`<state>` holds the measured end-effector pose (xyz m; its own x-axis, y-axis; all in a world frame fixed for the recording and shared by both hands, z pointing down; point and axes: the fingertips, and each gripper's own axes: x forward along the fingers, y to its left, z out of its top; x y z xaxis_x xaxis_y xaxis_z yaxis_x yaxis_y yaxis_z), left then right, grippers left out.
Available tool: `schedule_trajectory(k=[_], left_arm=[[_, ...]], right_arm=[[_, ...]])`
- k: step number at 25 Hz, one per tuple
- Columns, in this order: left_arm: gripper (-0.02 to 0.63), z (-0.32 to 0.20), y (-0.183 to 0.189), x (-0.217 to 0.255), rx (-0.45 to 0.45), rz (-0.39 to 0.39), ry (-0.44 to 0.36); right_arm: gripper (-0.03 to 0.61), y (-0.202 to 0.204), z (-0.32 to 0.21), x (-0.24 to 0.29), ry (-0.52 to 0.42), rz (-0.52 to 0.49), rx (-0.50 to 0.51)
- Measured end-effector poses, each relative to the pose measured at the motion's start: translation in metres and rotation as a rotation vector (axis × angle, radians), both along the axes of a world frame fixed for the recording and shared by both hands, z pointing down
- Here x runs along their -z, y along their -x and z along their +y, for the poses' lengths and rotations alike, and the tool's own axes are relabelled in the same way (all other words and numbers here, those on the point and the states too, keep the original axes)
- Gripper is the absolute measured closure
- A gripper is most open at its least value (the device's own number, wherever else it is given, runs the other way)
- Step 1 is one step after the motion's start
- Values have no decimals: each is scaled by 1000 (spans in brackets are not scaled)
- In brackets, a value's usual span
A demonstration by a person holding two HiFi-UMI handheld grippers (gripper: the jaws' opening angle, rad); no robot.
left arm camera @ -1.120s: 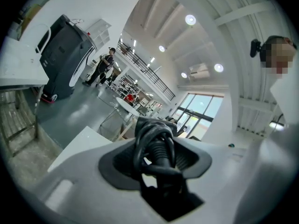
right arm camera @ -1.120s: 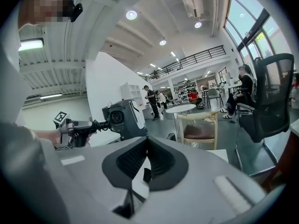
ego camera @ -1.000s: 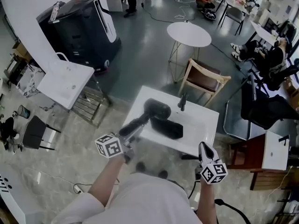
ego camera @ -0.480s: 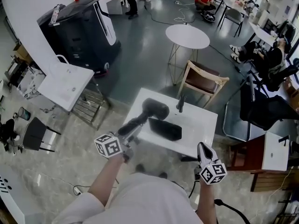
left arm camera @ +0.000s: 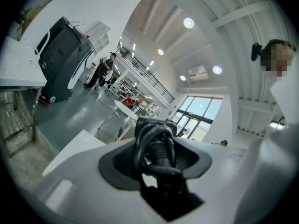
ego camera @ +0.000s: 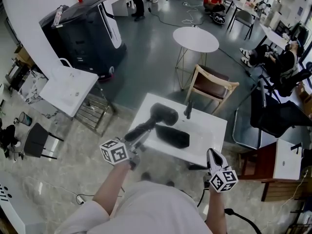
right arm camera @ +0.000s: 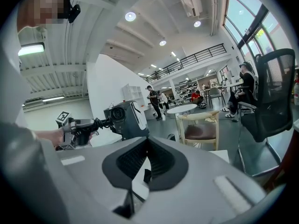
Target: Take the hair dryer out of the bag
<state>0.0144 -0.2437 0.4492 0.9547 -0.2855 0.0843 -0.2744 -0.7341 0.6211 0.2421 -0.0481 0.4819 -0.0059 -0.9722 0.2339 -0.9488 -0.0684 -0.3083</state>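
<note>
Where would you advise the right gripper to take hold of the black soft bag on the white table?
Probably its right end, from the white table's near edge: the black soft bag lies flat and long, that end faces the shut right gripper, and the left gripper holds the dark hair dryer by the other end.

My left gripper (ego camera: pixel 136 139) pointed level, jaws clamped on the hair dryer (ego camera: pixel 158 116) by its handle | my left forearm (ego camera: pixel 109 189) reached forward | my right gripper (ego camera: pixel 213 155) tipped slightly down, jaws pressed together, nothing between | my right forearm (ego camera: pixel 218 219) was tucked close.
</note>
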Motion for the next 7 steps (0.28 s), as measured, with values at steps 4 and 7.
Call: schedule_trajectory(k=[4, 7], left_arm=[[405, -2, -4, -2, -5, 3, 11], [406, -3, -6, -5, -10, 4, 18]], right_arm=[[574, -2, -3, -1, 1, -6, -1], [574, -3, -6, -2, 1, -7, 0]])
